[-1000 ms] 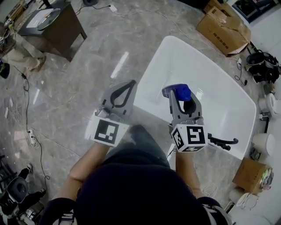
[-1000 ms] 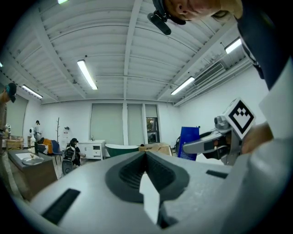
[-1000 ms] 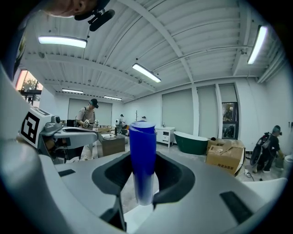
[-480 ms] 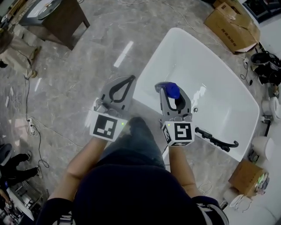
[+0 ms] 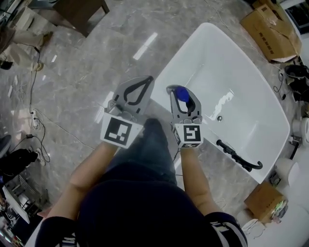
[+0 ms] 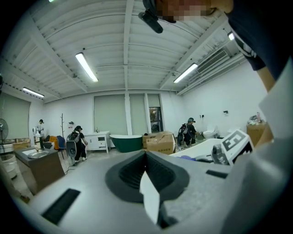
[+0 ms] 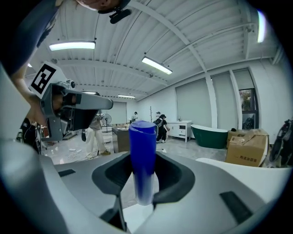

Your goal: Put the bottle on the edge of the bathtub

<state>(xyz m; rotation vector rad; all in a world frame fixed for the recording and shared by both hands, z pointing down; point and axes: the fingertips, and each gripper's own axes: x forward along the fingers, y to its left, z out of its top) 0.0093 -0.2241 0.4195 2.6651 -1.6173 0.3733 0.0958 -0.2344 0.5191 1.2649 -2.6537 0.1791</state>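
Observation:
A blue bottle (image 5: 182, 92) stands upright between the jaws of my right gripper (image 5: 180, 90), which is shut on it. In the right gripper view the bottle (image 7: 142, 151) rises between the dark pads, its blue top uppermost. The gripper hangs over the near left rim of the white bathtub (image 5: 175, 75), whose edge (image 7: 229, 165) shows low at the right of that view. My left gripper (image 5: 145, 81) is beside it over the marble floor, just outside the tub, shut with nothing in it. Its tips (image 6: 146, 154) meet.
A black faucet (image 5: 239, 155) lies on the tub's near right rim, and a drain (image 5: 220, 118) sits in the basin. Cardboard boxes (image 5: 270, 26) stand beyond the tub, another box (image 5: 263, 200) at lower right. A dark table (image 5: 79, 12) and floor cables (image 5: 36, 120) are at left.
Both grippers have come down. The right one, still holding the bottle, has shifted from over the basin toward the tub's near left rim. The left gripper stays shut.

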